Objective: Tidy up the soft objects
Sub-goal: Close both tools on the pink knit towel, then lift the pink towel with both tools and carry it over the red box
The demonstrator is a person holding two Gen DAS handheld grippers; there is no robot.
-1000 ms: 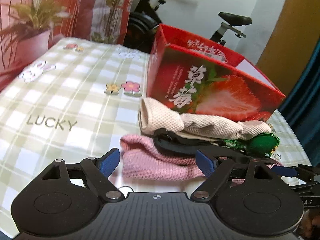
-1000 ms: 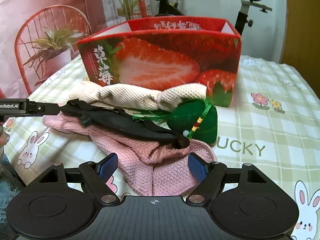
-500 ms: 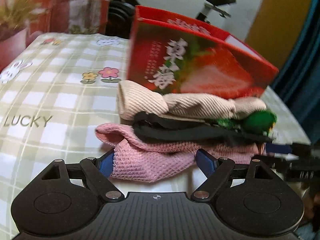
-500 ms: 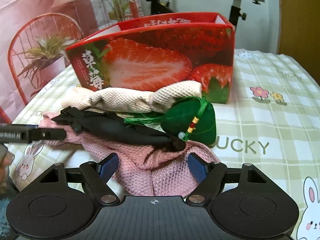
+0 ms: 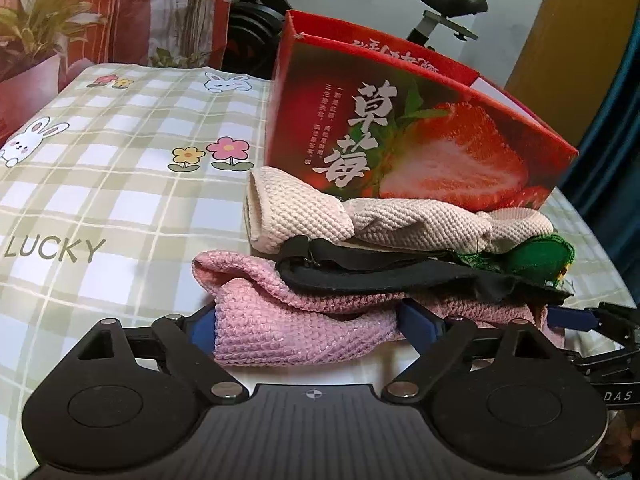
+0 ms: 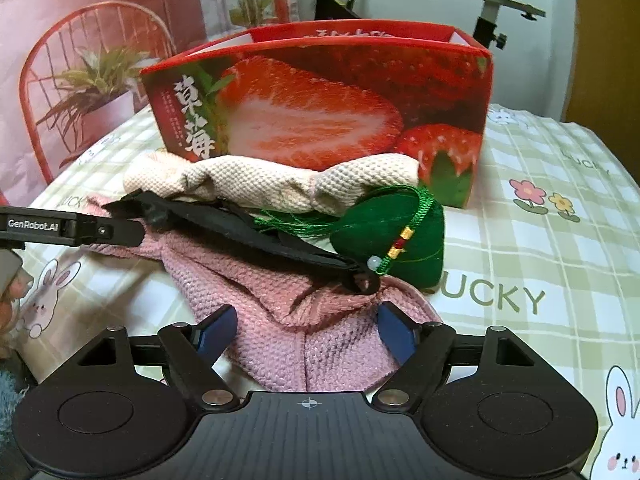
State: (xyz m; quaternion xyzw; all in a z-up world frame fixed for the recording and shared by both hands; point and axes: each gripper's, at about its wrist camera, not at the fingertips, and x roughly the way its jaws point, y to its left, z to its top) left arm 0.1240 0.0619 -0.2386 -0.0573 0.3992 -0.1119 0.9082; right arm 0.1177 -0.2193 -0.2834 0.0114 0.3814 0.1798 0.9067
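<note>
A pile of soft things lies on the checked cloth in front of the red strawberry box (image 5: 420, 136) (image 6: 320, 112). A pink knitted cloth (image 5: 296, 332) (image 6: 328, 344) is at the bottom. On it lie a black strap (image 5: 380, 276) (image 6: 248, 232), a beige knitted cloth (image 5: 360, 216) (image 6: 272, 188) and a green tasselled pouch (image 5: 540, 256) (image 6: 404, 236). My left gripper (image 5: 308, 324) has the pink cloth's near end between its jaws, which are opening. My right gripper (image 6: 306, 330) stands open around the cloth's other end, its left pad clear of the knit.
The box is open at the top and stands just behind the pile. An exercise bike (image 5: 444, 8) and potted plants (image 6: 92, 84) are behind the table. The table's edge runs just below both grippers. A finger of my left gripper (image 6: 100, 231) shows at the right wrist view's left.
The left gripper has come forward and down to the pile, so the pink cloth's end now lies between its pads. The right gripper has hardly moved.
</note>
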